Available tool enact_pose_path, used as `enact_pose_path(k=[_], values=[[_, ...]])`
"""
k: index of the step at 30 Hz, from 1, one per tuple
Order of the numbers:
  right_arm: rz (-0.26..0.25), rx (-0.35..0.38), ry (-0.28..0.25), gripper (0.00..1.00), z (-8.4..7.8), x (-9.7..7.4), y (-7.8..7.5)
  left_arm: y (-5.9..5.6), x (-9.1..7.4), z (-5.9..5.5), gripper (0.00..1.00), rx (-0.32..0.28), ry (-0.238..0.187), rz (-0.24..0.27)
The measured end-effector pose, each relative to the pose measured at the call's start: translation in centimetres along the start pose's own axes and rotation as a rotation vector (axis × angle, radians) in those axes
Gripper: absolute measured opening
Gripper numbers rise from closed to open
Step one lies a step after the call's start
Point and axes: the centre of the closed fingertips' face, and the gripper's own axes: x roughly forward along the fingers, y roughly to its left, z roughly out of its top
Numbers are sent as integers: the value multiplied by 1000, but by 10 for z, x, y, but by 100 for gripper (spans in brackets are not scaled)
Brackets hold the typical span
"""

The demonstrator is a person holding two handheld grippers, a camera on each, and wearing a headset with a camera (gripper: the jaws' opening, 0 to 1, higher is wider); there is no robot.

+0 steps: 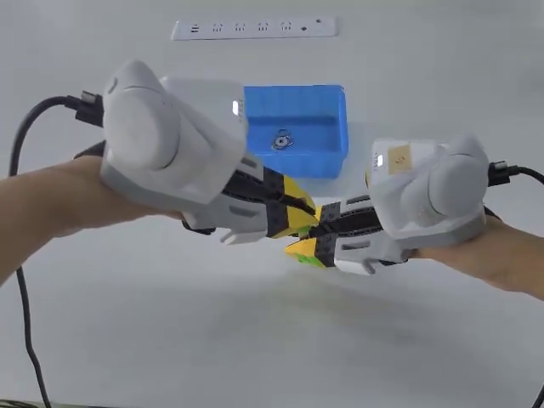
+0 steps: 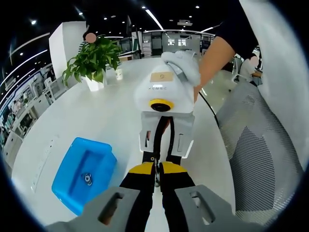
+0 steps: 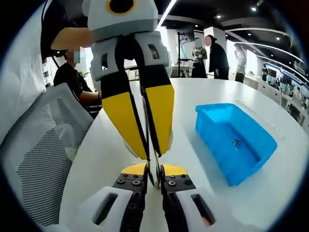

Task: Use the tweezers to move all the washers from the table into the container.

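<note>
My two grippers meet tip to tip above the white table (image 1: 255, 331). The left gripper (image 1: 306, 214) comes from the left, the right gripper (image 1: 308, 238) from the right. Thin metal tweezers (image 3: 155, 176) run between both pairs of yellow-tipped jaws. In the right gripper view my right gripper (image 3: 154, 170) is closed on them, with the left gripper (image 3: 152, 154) pinching them from above. The left gripper view has the tweezers (image 2: 157, 178) between my left gripper's (image 2: 157, 169) tips. Behind the grippers stands a blue container (image 1: 295, 127) holding one washer (image 1: 281, 141).
A white power strip (image 1: 253, 28) lies at the table's far edge. Black cables (image 1: 25, 323) trail off both grippers. A potted plant (image 2: 94, 60) stands further along the table. A mesh chair (image 2: 260, 150) is beside the table, and people stand in the background.
</note>
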Motion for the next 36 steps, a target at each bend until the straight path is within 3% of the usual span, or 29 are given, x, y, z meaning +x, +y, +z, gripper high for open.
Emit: enact_pose_path(k=[14,23,28,33,36], values=[[-6,-6,-12,10,3,2,0,1,-2,-1,8,-19,4,1],[-14,-6,-30,10,8,2,1,-3,-4,-5,15,-42,14,-13],[-22,-2,-32,10,9,0,0,0,-6,-7,19,-56,21,5],[-27,4,-38,10,13,-2,0,6,-13,-2,19,-119,-28,41],[-31,1,-39,10,15,-4,0,6,-17,-3,19,-123,-27,51]])
